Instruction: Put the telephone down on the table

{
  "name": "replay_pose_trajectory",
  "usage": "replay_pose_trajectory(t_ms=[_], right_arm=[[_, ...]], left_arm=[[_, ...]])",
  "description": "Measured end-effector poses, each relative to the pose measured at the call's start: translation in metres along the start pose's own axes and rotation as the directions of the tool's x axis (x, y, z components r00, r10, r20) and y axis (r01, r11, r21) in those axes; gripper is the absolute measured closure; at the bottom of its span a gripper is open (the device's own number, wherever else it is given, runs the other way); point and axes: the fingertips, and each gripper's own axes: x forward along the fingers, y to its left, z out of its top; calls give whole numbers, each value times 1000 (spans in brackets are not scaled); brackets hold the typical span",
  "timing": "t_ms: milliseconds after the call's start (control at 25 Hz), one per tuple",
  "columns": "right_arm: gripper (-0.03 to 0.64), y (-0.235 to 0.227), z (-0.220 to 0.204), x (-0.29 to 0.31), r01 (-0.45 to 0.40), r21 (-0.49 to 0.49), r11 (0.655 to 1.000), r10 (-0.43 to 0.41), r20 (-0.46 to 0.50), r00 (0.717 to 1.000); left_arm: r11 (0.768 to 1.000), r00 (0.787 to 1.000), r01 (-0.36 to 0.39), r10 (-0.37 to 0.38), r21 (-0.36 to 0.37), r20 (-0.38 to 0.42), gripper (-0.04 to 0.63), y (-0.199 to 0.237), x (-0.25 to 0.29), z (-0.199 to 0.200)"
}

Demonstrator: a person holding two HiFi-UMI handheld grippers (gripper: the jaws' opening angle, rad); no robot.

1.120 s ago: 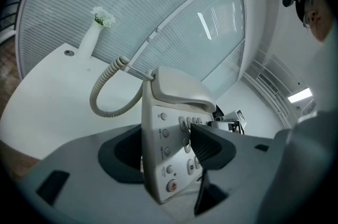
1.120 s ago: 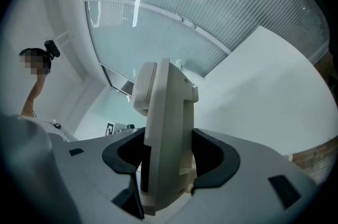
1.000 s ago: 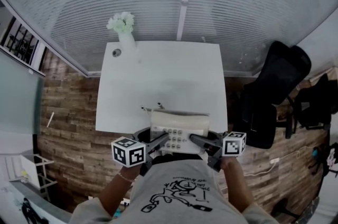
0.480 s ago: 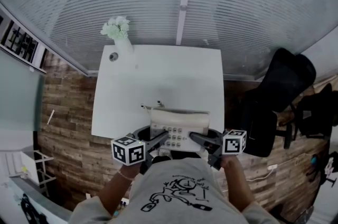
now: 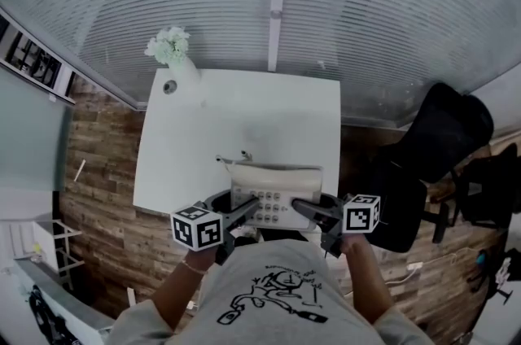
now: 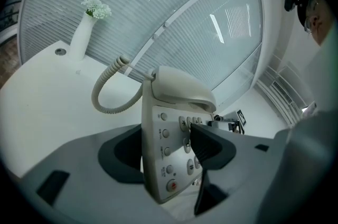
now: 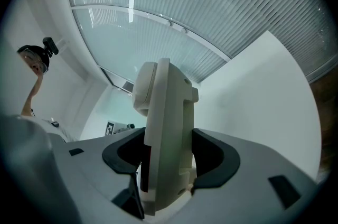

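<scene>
A beige telephone (image 5: pixel 275 193), handset on its cradle, hangs over the near edge of the white table (image 5: pixel 236 115). My left gripper (image 5: pixel 248 211) is shut on its left side, one pad across the keypad (image 6: pixel 186 138). My right gripper (image 5: pixel 303 212) is shut on its right side. In the left gripper view the telephone (image 6: pixel 169 133) fills the gap of the left gripper (image 6: pixel 169 157), and its coiled cord (image 6: pixel 108 96) loops toward the table. In the right gripper view the telephone (image 7: pixel 166 128) stands edge-on inside the right gripper (image 7: pixel 169 165).
A white vase of pale flowers (image 5: pixel 172 54) stands at the table's far left corner, beside a small round fitting (image 5: pixel 169 87). A black office chair (image 5: pixel 431 148) sits to the right. Ribbed glass panels (image 5: pixel 366 10) run behind the table. The floor is wood plank.
Both grippers have carried the telephone forward, so more of the table now lies beneath it. The grip on it looks unchanged.
</scene>
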Motion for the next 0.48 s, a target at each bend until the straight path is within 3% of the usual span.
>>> replay_pose_trajectory(t_ms=[480], right_arm=[[344,-19,17,-10,-9,16,1000,10,-31,999]], left_arm=[[1000,1000,-23,23,-18,11,336,-3,24,6]])
